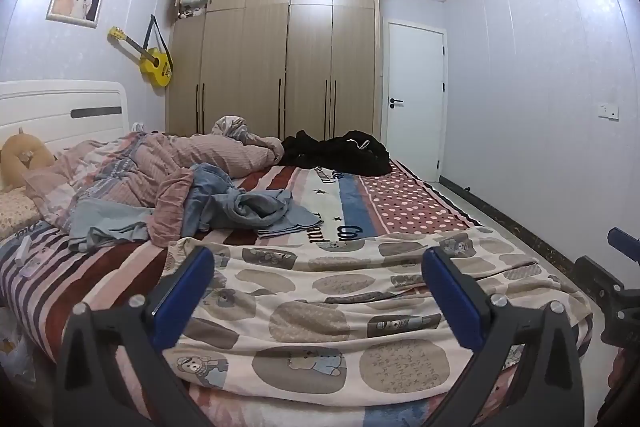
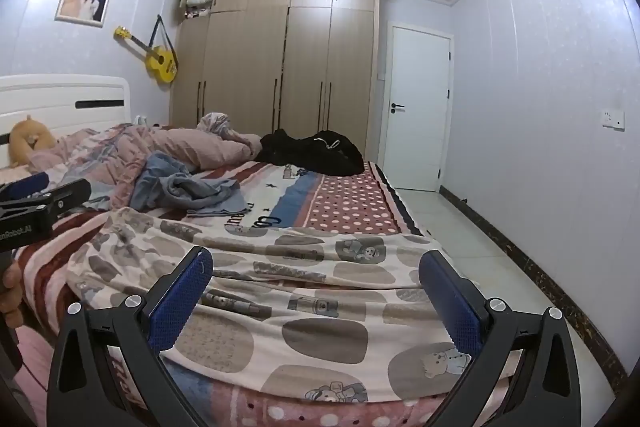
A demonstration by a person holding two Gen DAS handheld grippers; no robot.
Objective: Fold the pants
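Note:
Cream pants (image 1: 340, 303) printed with grey ovals and cartoon bears lie spread flat across the near end of the bed; they also show in the right wrist view (image 2: 288, 291). My left gripper (image 1: 320, 267) is open and empty, hovering just above the pants' near edge with blue pads (image 1: 188, 287) wide apart. My right gripper (image 2: 316, 267) is open and empty, also above the pants near the bed's foot. The left gripper shows at the left edge of the right wrist view (image 2: 44, 203), and part of the right gripper shows in the left wrist view (image 1: 612, 279).
A crumpled blue garment (image 1: 248, 207) and a pink quilt (image 1: 160, 163) lie mid-bed. A black clothes pile (image 1: 340, 151) sits at the far edge. The striped, dotted bedsheet (image 1: 404, 203) lies beyond the pants. A tiled floor strip (image 2: 480, 251) runs along the right; wardrobe (image 1: 280, 51) and door (image 1: 416, 99) behind.

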